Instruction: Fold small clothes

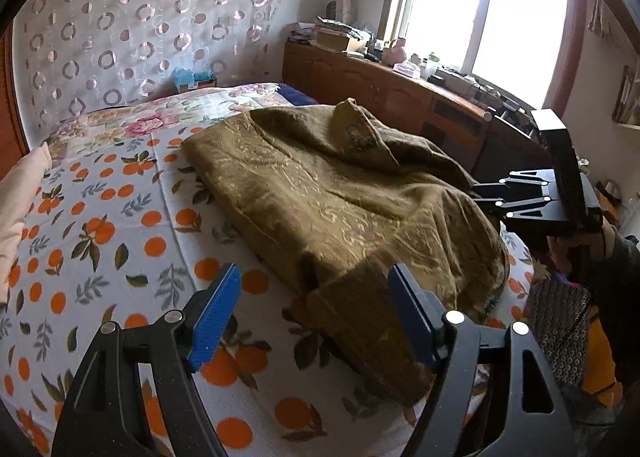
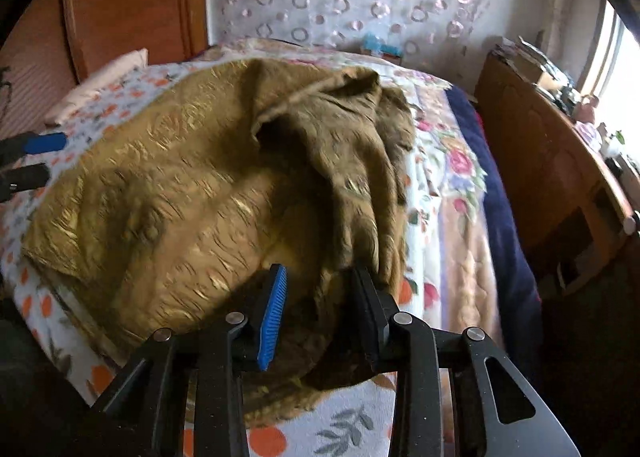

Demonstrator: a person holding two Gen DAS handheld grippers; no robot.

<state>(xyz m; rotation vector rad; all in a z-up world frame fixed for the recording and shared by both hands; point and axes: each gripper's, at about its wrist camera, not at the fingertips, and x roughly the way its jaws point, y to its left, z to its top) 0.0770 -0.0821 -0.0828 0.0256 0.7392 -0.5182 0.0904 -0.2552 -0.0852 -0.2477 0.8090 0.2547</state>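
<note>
Two views to go through, left wrist first. My left tool (image 1: 312, 313) fills the bottom of the frame with its blue pads (image 1: 214, 317) wide apart and nothing pinched. A ribbed hem of the garment (image 1: 328, 193) lies between them at lower centre, but neither pad presses on it. That olive-brown, gold-patterned garment sprawls across the middle of the frame on the bed (image 1: 100, 225), whose sheet is printed with oranges. At the right edge I see my right tool (image 1: 480, 195), held by a hand (image 1: 576, 249), its tips at the garment's far side. A window (image 1: 480, 17) glares in the upper right above a cluttered wooden cabinet (image 1: 380, 85).

From the right wrist, the picture is smeared by motion. My right tool (image 2: 320, 289) sits at bottom centre, its fingers fairly close together, with a bunched fold of the garment (image 2: 192, 177) running between them; whether they actually pinch it I cannot tell. The garment covers the centre of the frame. My left tool (image 2: 40, 157) pokes in at the left edge, by the garment's edge there.
</note>
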